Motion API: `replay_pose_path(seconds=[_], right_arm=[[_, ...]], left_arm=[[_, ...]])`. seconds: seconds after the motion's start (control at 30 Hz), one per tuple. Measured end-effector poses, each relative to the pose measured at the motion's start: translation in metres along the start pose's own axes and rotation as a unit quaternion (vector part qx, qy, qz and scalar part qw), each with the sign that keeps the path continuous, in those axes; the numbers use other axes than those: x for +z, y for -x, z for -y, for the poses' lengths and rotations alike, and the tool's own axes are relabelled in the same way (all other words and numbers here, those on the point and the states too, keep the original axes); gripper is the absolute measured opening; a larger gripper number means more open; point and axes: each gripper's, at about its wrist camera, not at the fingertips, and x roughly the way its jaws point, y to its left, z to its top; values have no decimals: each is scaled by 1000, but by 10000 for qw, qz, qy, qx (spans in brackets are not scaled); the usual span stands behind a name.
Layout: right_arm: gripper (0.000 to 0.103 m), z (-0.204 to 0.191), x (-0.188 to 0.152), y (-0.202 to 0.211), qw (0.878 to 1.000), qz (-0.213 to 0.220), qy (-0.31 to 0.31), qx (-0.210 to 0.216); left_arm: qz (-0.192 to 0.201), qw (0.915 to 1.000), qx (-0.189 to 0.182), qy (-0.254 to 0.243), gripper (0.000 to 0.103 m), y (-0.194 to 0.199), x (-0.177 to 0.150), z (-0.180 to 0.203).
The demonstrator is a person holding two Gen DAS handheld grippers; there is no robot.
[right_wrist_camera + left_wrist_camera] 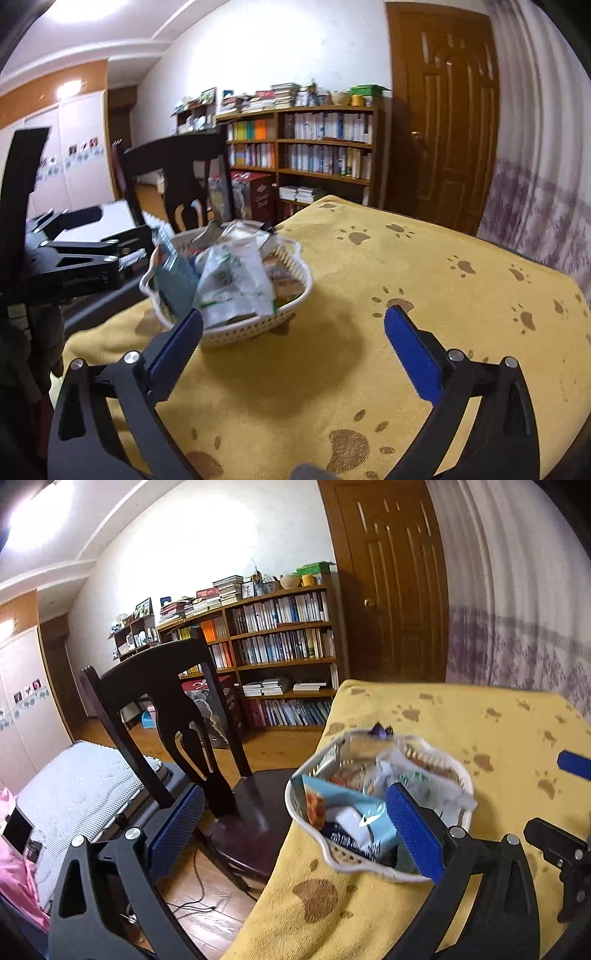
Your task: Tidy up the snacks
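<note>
Left gripper [295, 812] gapes between chair [177, 709] and basket [332, 853].

A basket [236, 332] sits on the cloth-covered table [406, 280], left of centre in the right wrist frame, near the table's left edge. Snack packets [232, 280] lie heaped in it. A chair [177, 709] stands left of the table in the left wrist frame. Behind both, a bookshelf [317, 147] lines the wall, a door [450, 110] to its right. What may be a bed [81, 786] lies at lower left.
</note>
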Motion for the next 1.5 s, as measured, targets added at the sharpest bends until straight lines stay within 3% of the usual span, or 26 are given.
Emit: replay_pose_path(seconds=[0.3,1.5], right_arm=[[98,-18,-4,1,9991,-110,410,-65],[98,-29,-6,-3,9983,-178,557,-79]], left_arm=[[169,9995,215,-168,100,6,-2,4],[171,9978,307,-554,100,3,-4,23]])
